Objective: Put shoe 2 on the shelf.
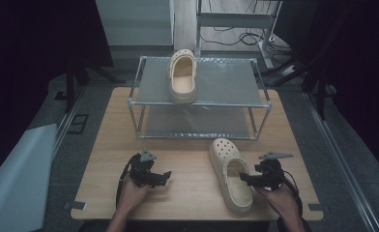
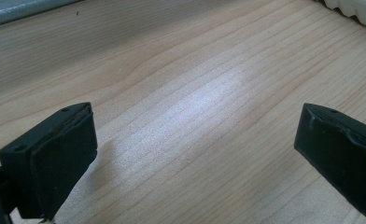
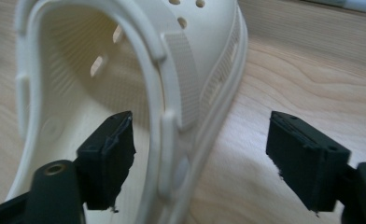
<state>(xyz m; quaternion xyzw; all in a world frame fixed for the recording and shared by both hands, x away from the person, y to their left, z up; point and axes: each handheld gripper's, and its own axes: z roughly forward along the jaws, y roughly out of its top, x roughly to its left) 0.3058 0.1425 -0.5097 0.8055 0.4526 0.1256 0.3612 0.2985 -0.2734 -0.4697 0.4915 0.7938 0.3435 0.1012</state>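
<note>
A cream clog (image 1: 182,77) rests on the top shelf of a metal rack (image 1: 261,103), toe pointing away. A second cream clog (image 1: 230,175) lies on the wooden table (image 1: 187,191) in front of the rack, heel toward me. My right gripper (image 1: 242,178) is open at its right side. In the right gripper view the right gripper (image 3: 202,127) straddles the side wall of the clog (image 3: 195,60), one jaw inside the opening and one outside over the wood. My left gripper (image 1: 167,175) is open over bare table, left of the clog. The left gripper (image 2: 197,123) holds nothing.
The rack has a lower shelf (image 1: 197,121) with nothing on it. The clog's ribbed sole edge (image 2: 358,7) shows at the top right of the left gripper view, and the rack's base (image 2: 17,9) at its top left. Pale sheeting (image 1: 13,179) lies on the floor at left.
</note>
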